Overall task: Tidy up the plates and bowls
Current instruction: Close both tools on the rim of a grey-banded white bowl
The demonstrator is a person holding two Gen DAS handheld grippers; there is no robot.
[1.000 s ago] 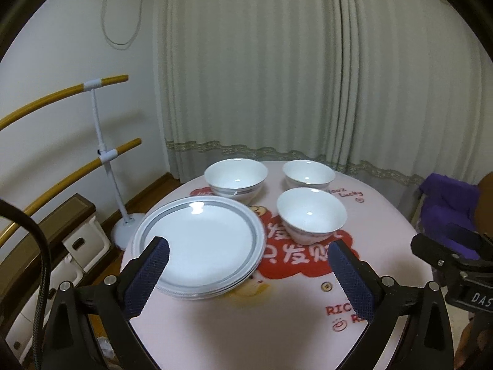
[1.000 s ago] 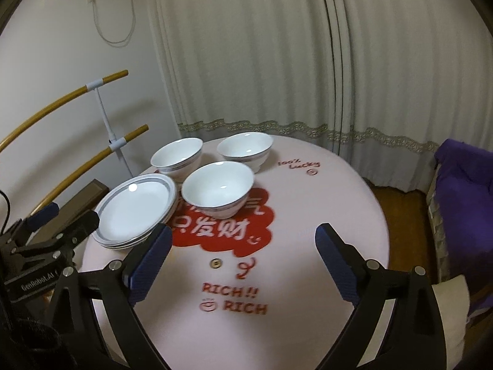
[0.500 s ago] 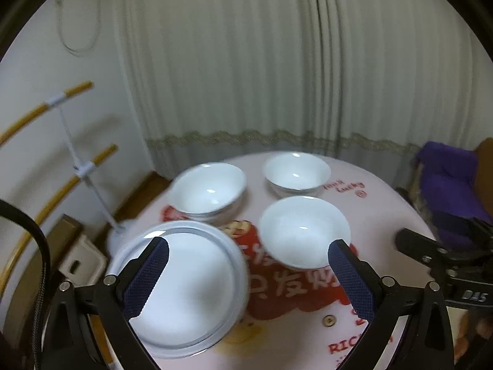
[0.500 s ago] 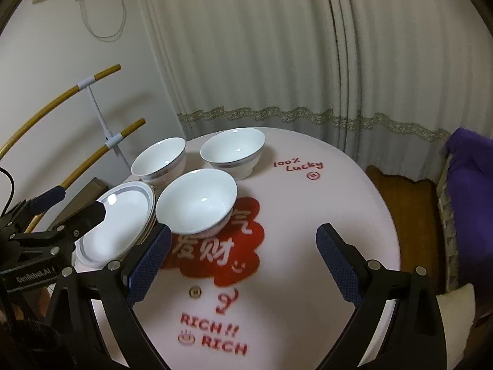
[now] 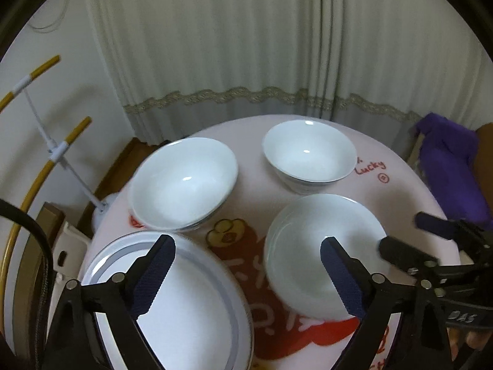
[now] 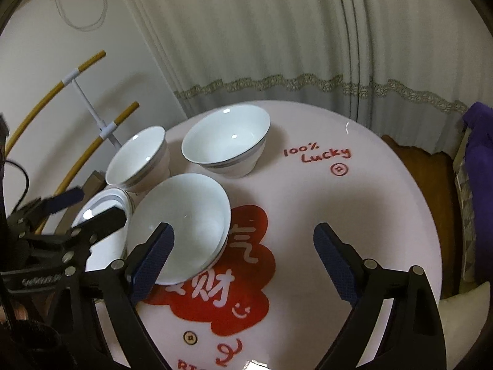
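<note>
Three white bowls stand on the round pink table [image 5: 246, 132]: a left bowl [image 5: 183, 183], a far bowl [image 5: 308, 155] and a near bowl [image 5: 320, 246]. A stack of grey-rimmed plates [image 5: 185, 308] lies at the near left. My left gripper [image 5: 248, 277] hovers above the gap between plates and near bowl, its jaws closing on nothing. My right gripper [image 6: 243, 263] hangs over the near bowl [image 6: 185, 219] and the red print. Its jaws are closing too, with only that bowl's right side below them. The plates [image 6: 101, 215] show partly behind the left gripper [image 6: 77, 215].
A pleated curtain [image 5: 246, 46] hangs behind the table. A white stand with yellow hoops [image 5: 55, 151] is at the left, a purple cloth [image 5: 446, 160] on a seat at the right. Wooden floor [image 6: 416, 166] shows past the table's far right edge.
Both grippers have come forward and lower over the dishes, which now look much larger. Both pairs of jaws stand slightly narrower.
</note>
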